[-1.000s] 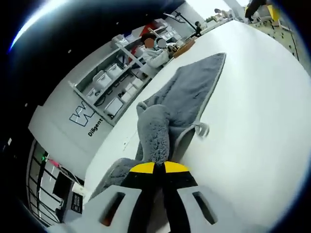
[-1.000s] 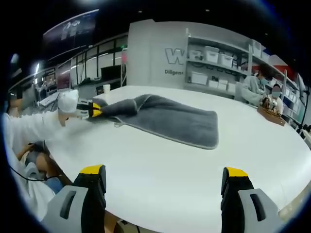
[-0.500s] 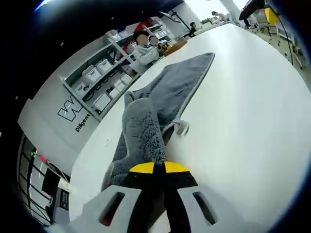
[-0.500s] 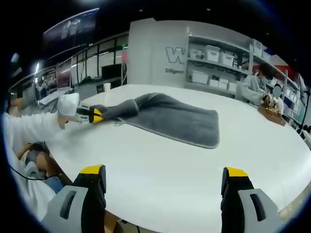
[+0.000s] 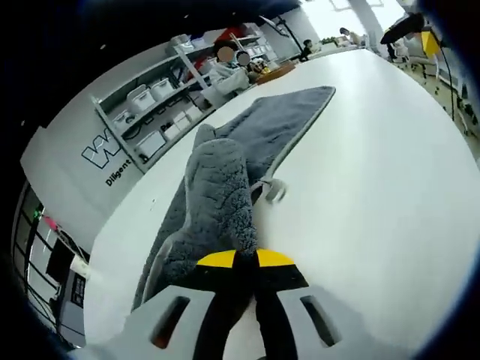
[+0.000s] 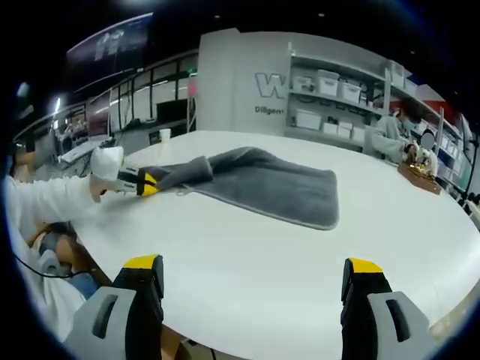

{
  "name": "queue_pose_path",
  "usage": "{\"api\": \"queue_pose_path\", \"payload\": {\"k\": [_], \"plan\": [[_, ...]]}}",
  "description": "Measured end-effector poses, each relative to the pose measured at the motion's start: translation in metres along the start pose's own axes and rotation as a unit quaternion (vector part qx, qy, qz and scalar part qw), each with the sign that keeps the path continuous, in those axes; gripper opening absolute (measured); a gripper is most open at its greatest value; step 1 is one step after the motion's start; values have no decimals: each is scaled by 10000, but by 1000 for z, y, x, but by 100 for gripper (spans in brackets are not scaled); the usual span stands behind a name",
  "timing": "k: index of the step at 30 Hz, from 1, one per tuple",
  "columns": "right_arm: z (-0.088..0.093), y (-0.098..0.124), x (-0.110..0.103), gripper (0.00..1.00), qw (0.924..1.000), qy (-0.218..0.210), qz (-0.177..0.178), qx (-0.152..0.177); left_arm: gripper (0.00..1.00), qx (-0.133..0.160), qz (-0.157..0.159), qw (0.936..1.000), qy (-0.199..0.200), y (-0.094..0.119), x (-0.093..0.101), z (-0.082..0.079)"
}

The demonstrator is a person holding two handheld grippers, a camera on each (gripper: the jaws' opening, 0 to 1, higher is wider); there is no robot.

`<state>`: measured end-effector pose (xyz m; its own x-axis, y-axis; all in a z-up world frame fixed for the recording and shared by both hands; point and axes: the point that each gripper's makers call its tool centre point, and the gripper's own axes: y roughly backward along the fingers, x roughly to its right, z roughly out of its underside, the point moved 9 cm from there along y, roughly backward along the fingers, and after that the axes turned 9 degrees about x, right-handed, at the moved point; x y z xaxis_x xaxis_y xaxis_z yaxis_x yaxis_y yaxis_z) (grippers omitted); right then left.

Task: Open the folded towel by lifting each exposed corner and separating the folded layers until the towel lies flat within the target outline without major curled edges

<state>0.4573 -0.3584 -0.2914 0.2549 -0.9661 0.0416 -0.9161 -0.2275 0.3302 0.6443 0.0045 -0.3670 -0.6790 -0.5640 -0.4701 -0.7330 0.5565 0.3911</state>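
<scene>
Gripping towel [image 5: 225, 195] edge, left claw [image 5: 244, 260]

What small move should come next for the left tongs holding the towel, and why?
Probably keep drawing the pinched corner outward and low: the left tongs are shut on the grey towel, whose near end is bunched in a ridge. The right tongs hang open, clear.

Before me spreads a large white round-edged table [image 6: 315, 262]. Beyond it stands a grey wall with white lettering [image 6: 255, 86] and grey metal shelving holding white storage boxes [image 6: 322, 101]. A seated person in pale clothing [image 6: 386, 135] works beside a brown wooden tray [image 6: 418, 177].
</scene>
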Motion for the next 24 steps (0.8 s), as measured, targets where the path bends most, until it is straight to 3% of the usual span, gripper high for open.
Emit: {"api": "queue_pose_path", "payload": {"k": [6, 10, 14, 18, 24], "plan": [[0, 1, -1, 99, 10000, 5, -9, 9, 12, -81, 35, 9995, 304, 14, -3, -2], [-1, 3, -1, 99, 10000, 6, -3, 33, 18, 152, 84, 9962, 851, 30, -5, -5], [-1, 4, -1, 99, 10000, 2, 2, 46, 22, 517, 208, 9837, 1707, 48, -9, -11], [-2, 4, -1, 99, 10000, 5, 1, 51, 22, 802, 256, 9726, 2166, 62, -14, -15], [-3, 3, -2, 99, 10000, 32, -14, 51, 33, 1383, 193, 9655, 2199, 84, -19, -23]]}}
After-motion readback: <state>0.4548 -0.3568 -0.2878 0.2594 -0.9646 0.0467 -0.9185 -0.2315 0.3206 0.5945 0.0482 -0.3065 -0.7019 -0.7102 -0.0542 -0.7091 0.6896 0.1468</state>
